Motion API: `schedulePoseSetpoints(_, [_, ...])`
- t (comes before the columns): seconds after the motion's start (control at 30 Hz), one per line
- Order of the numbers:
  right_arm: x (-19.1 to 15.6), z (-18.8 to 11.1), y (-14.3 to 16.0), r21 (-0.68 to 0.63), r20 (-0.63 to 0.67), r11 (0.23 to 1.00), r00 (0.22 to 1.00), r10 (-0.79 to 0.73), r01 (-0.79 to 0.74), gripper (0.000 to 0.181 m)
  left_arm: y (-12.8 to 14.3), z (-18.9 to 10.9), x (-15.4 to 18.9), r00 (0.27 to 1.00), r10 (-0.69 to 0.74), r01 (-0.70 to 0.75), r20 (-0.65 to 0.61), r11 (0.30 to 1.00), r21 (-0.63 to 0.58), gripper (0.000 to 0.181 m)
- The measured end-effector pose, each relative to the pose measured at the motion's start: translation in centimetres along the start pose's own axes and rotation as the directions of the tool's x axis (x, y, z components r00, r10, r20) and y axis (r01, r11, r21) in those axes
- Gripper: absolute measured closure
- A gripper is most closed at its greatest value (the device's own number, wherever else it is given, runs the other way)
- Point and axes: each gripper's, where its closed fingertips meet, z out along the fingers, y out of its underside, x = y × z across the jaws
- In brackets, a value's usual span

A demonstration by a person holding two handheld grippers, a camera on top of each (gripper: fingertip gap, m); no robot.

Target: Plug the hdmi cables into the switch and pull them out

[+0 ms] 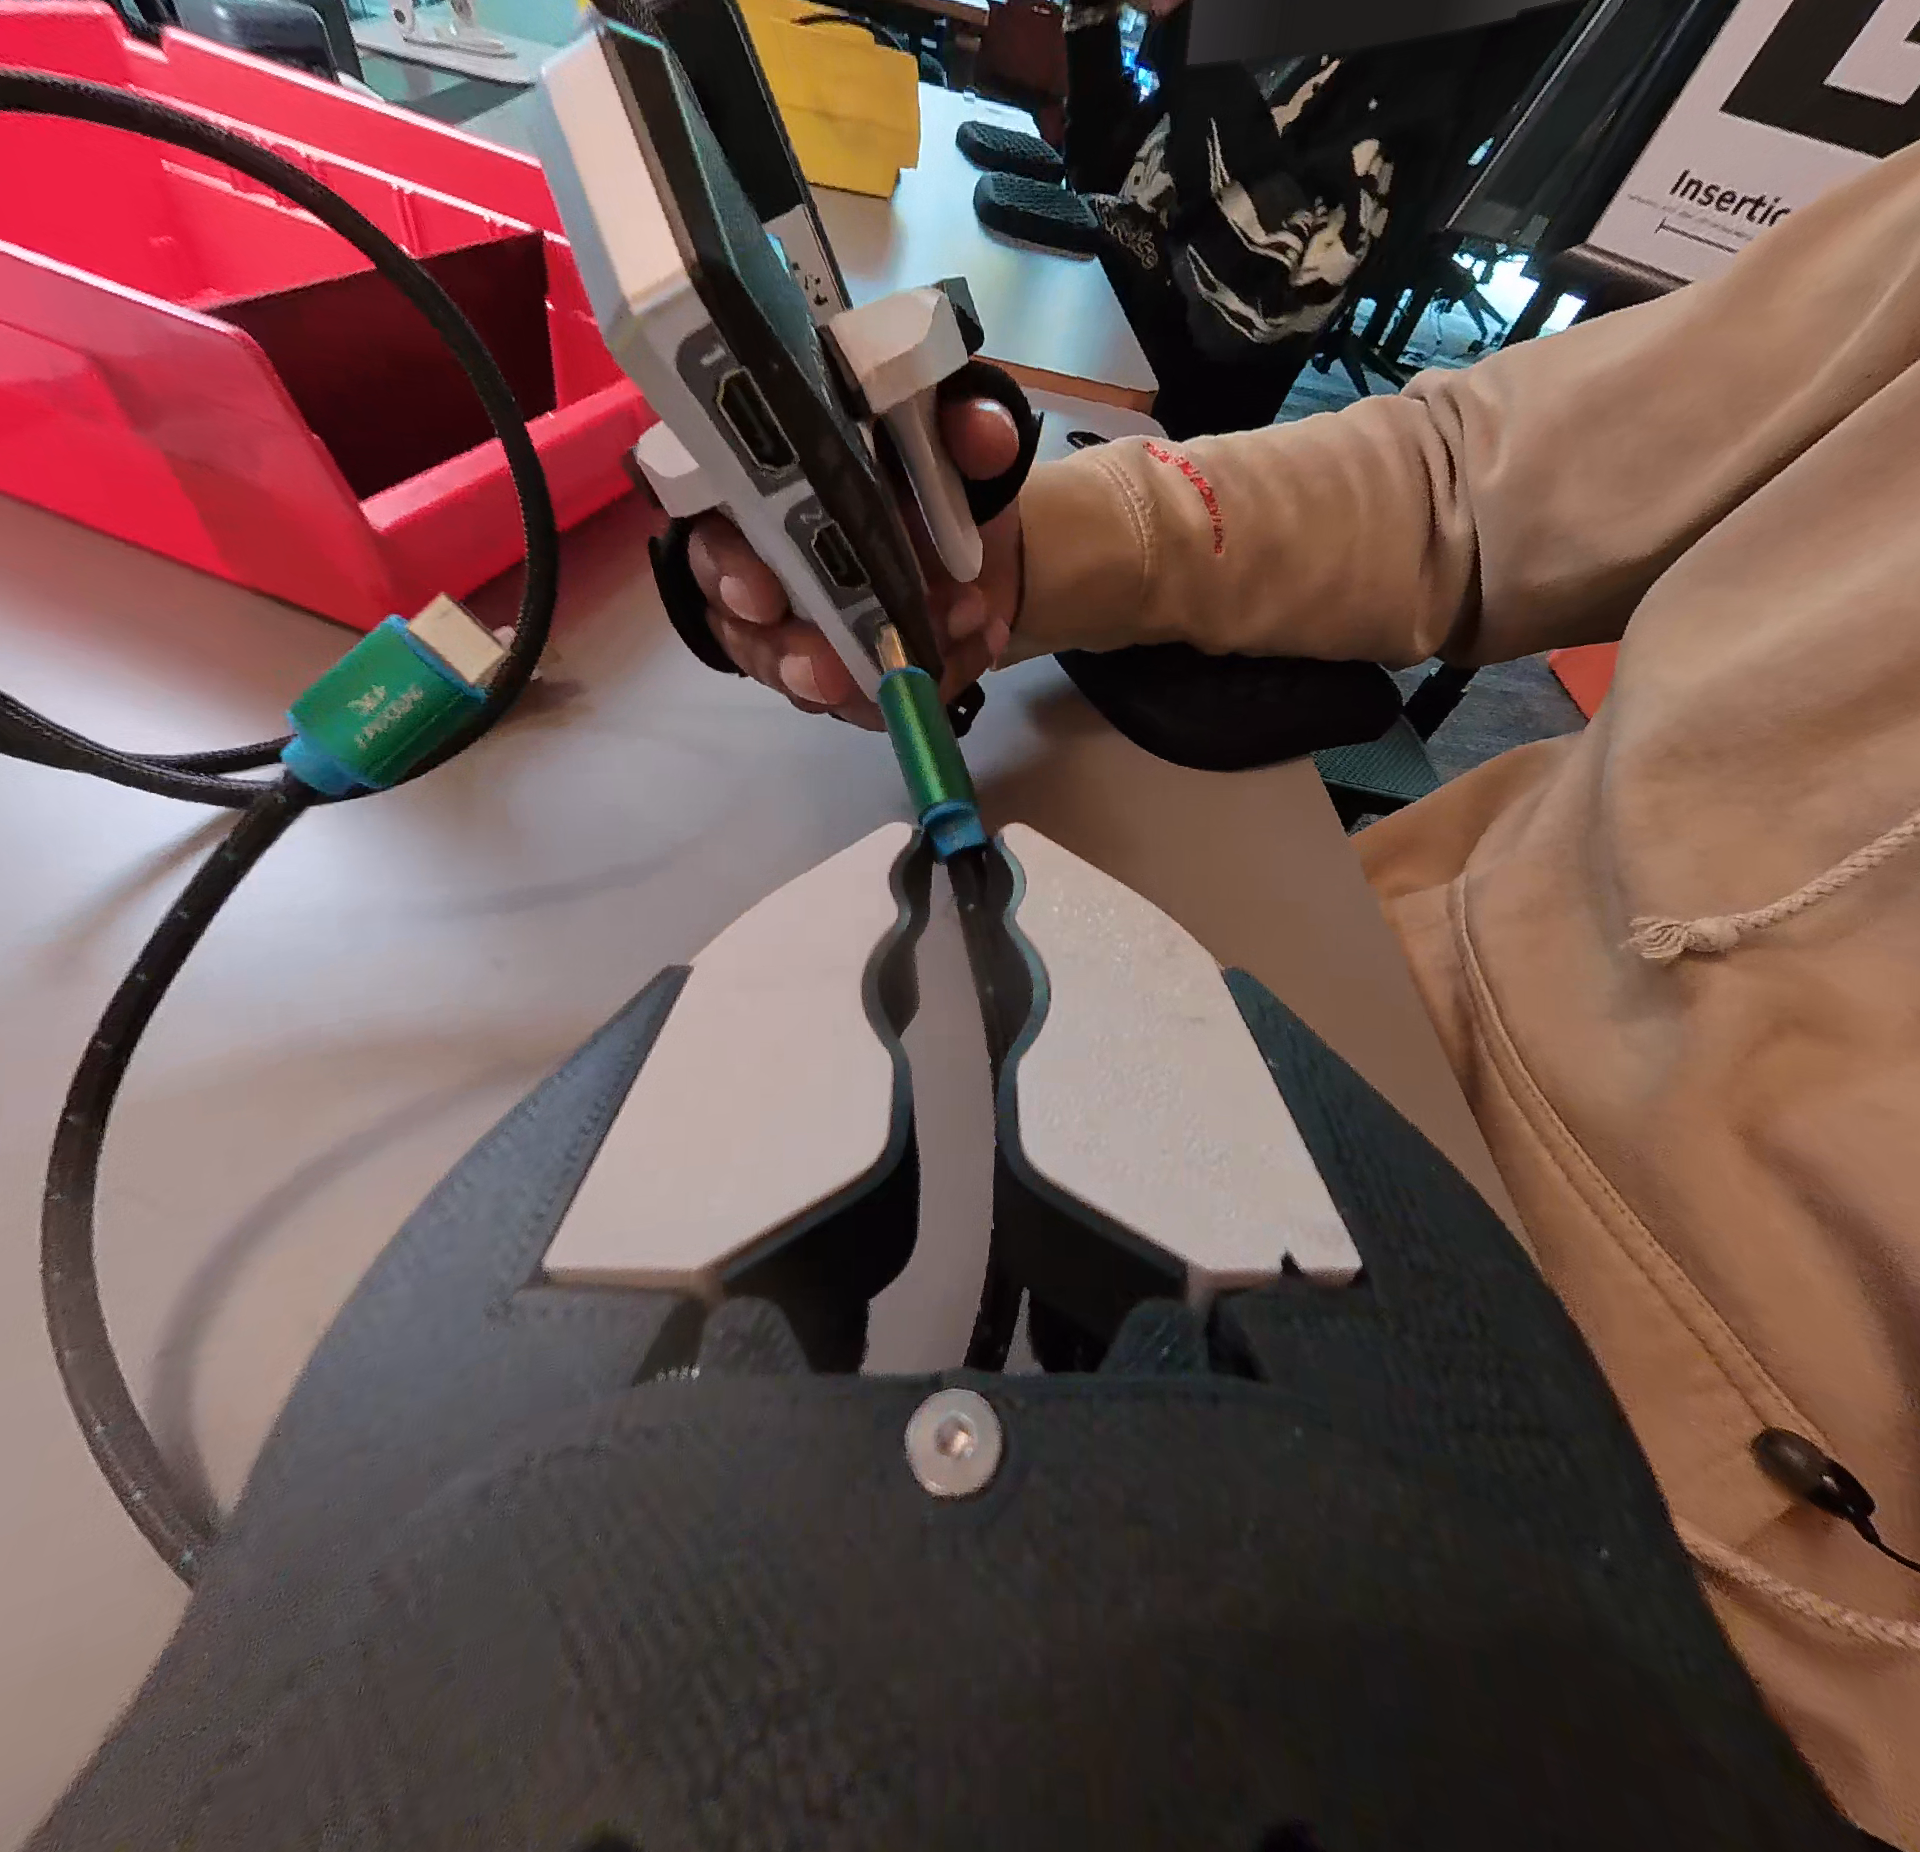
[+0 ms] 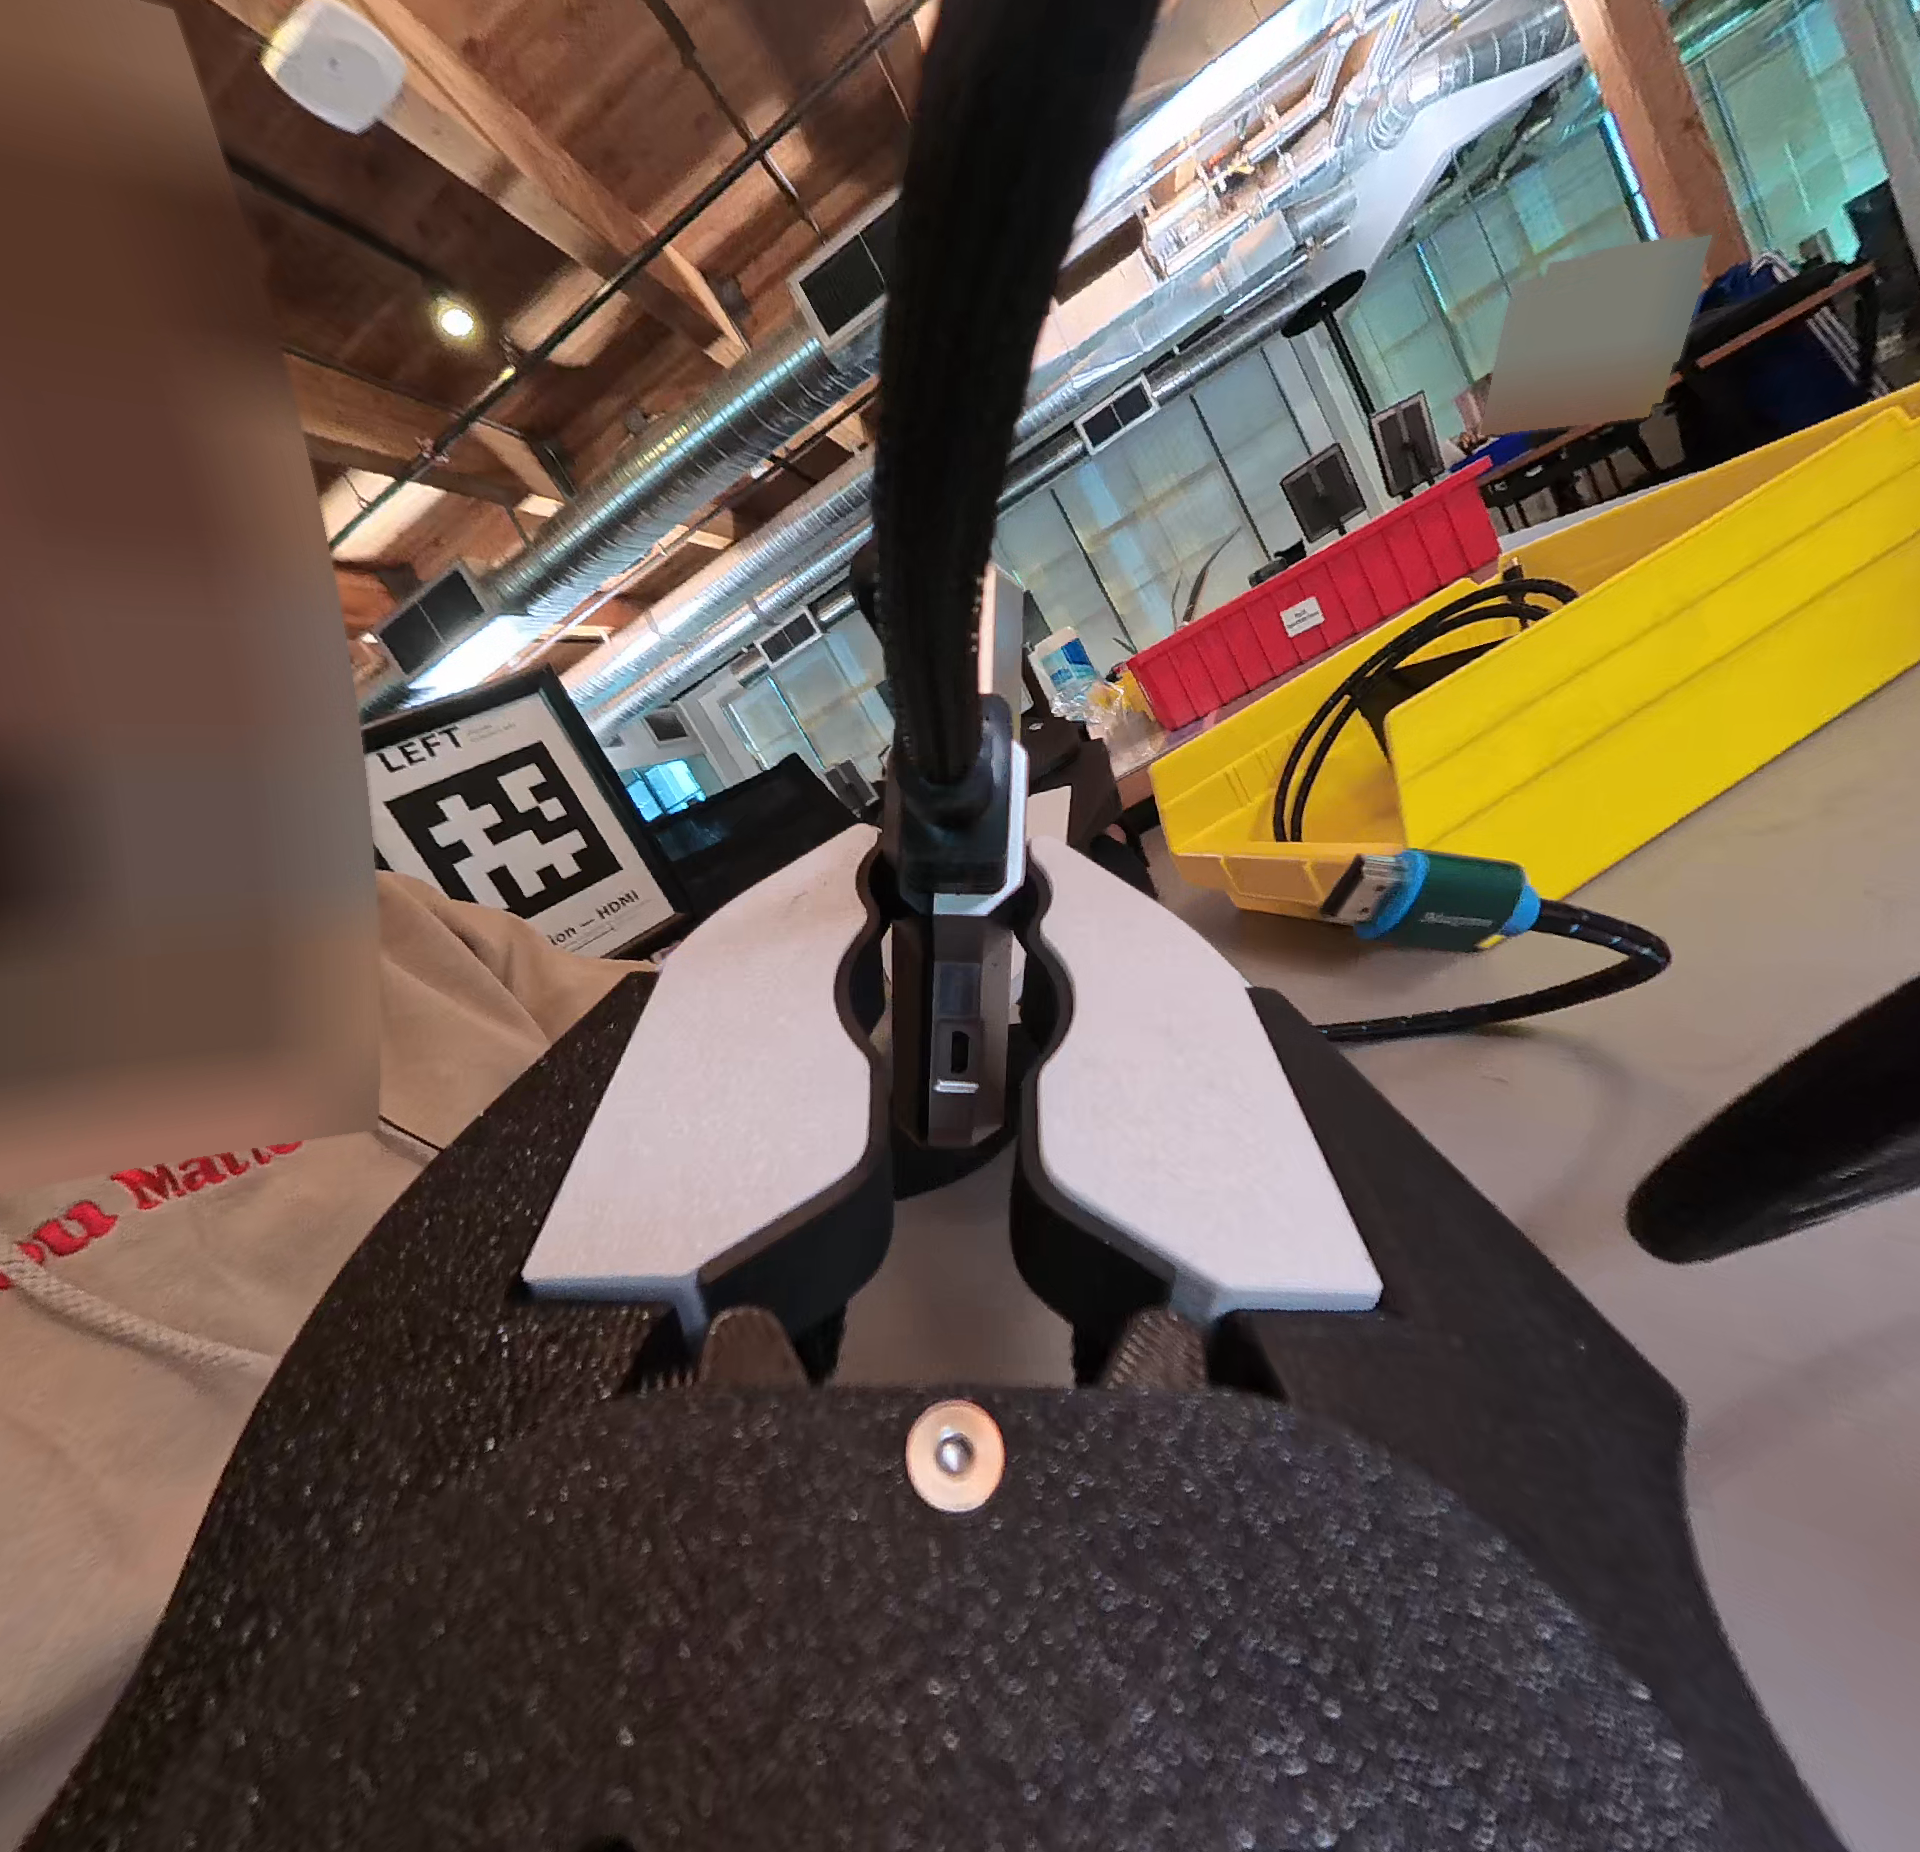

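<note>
Gripping the grey switch [image 2: 961,1033] edge-on, my right hand-held gripper [image 2: 956,872] is clenched on its body, with a thick black braided lead [image 2: 966,348] rising from the switch's far end toward 12 o'clock. In the left wrist view the same switch [image 1: 686,275] is held tilted above the bench [image 1: 436,929], its row of ports facing me. My left hand-held gripper [image 1: 958,846] is clamped on the black cable just behind a green HDMI plug [image 1: 925,753] with a blue collar; the plug's metal tip sits at the lowest port, though I cannot tell how deep it is seated. A second green plug [image 1: 390,706] lies loose on the bench at about 9 o'clock, its braided cable [image 1: 104,1127] looping round toward me. Behind it sits a red bin [image 1: 260,348], and farther back at 12 o'clock a yellow bin [image 1: 842,98]. A person's beige sleeve [image 1: 1351,524] comes in from 3 o'clock.
</note>
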Motion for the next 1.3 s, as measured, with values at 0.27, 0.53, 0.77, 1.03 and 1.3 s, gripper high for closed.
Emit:
schedulePoseSetpoints(0.27, [-0.2,0.5,0.7,-0.024,0.016,1.0,1.0,0.013,-0.013,0.159,0.9,0.2,0.6,0.999,-0.022,0.019,-0.037,0.998,-0.062,0.171])
schedulePoseSetpoints(0.53, [-0.3,0.6,-0.3,0.066,0.01,0.998,1.0,0.004,-0.004,0.159,-0.6,-0.1,0.3,0.996,-0.08,0.082,-0.046,0.996,0.043,0.171])
schedulePoseSetpoints(0.77, [-0.3,0.7,-1.2,0.139,-0.003,0.99,1.0,0.015,-0.014,0.159,-1.4,-0.2,0.2,0.987,-0.143,0.151,-0.079,0.983,0.104,0.171])
schedulePoseSetpoints(1.03, [-0.5,1.0,-1.3,0.124,-0.014,0.992,1.0,0.004,-0.002,0.159,-1.6,-0.3,0.4,0.981,-0.162,0.175,-0.11,0.977,0.125,0.171])
schedulePoseSetpoints(1.3, [-0.6,0.9,1.7,-0.247,-0.046,0.964,0.992,-0.115,0.101,0.156,-1.3,-1.0,0.8,0.979,-0.159,0.171,-0.127,0.981,0.087,0.171])
